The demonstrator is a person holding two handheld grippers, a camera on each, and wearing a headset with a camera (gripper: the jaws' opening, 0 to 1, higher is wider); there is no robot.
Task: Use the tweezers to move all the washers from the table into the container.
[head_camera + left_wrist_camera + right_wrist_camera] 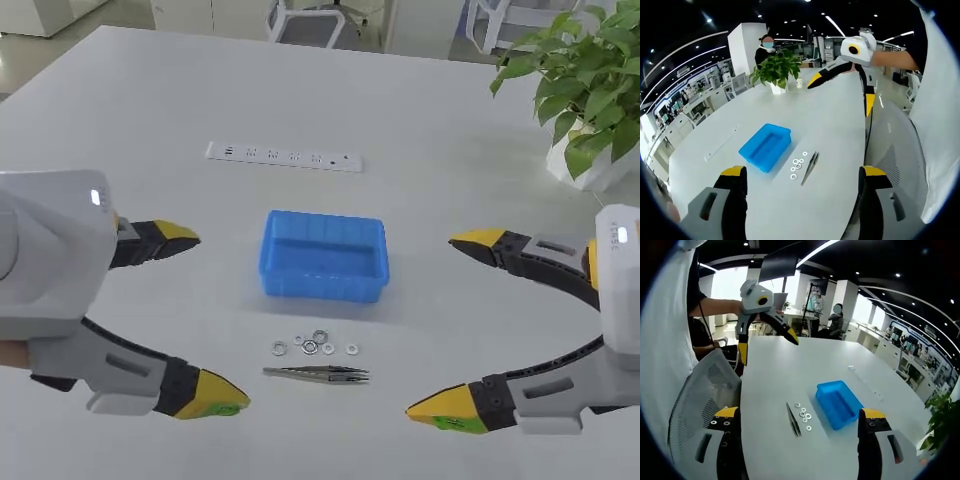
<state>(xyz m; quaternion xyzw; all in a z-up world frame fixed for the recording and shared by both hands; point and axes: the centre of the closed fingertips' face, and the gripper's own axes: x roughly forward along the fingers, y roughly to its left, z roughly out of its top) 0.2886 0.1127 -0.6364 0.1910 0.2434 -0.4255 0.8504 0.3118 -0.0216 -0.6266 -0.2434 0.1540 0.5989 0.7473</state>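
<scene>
Washers (312,346): small flat metal rings in a loose cluster on the desk (150,110), near the container (322,284) on its near side; tweezers (316,374) are thin shiny steel, lying flat just beside the washers; container is a glossy blue plastic rectangular tray with rounded corners; desk is smooth matte white. Left hand-held gripper (215,320) has its yellow-tipped jaws spread wide; right hand-held gripper (435,326) likewise; they flank the parts, well apart from them. White power strip (284,156) beyond the container; potted plant (585,90) far right; grey mesh chair (700,390) at the desk edge.
</scene>
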